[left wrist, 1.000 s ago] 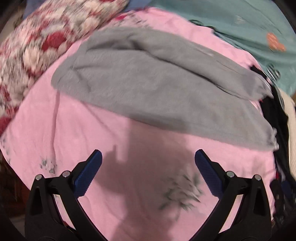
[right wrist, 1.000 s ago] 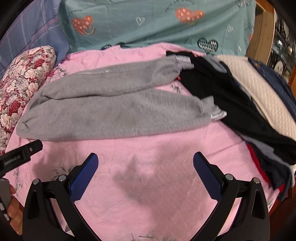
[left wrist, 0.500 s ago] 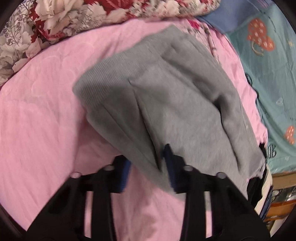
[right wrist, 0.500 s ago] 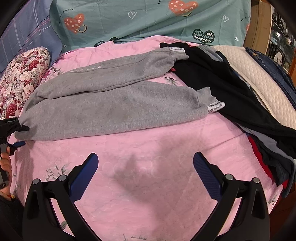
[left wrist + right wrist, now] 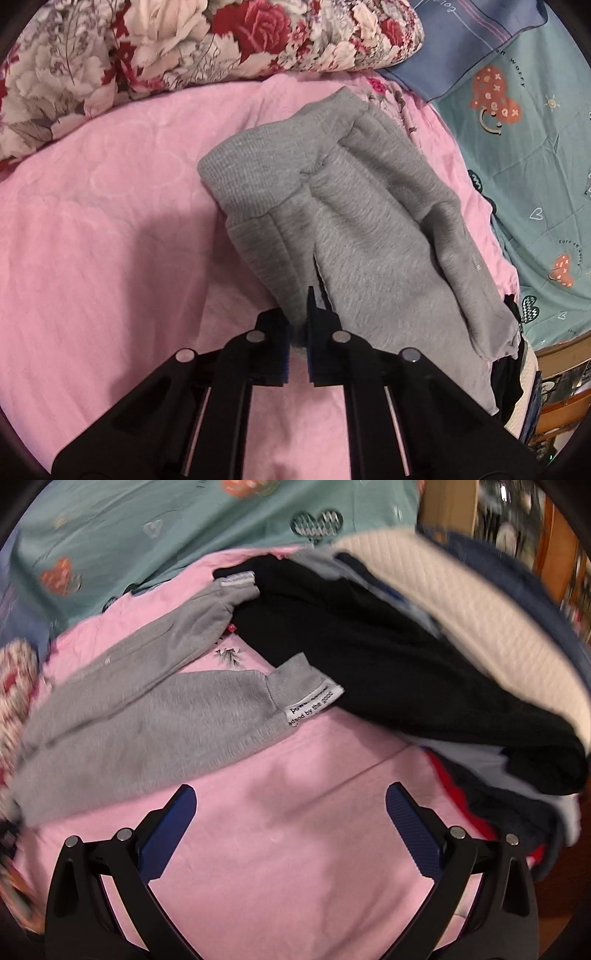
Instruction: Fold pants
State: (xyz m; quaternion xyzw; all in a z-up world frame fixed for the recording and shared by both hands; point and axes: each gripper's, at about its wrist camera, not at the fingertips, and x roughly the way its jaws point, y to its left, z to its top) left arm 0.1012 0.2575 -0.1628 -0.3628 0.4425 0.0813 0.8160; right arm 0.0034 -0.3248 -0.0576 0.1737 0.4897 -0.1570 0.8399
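Gray pants waistband pinched in left gripper, on pink sheet.

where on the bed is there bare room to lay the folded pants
Bare pink sheet in front of the open right tool, and between the floral pillow and the grey pants. Crowded along the clothes pile.

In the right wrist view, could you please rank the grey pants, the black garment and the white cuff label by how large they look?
1. grey pants and black garment: similar spread, too close to rank.
2. white cuff label: by far the smallest.
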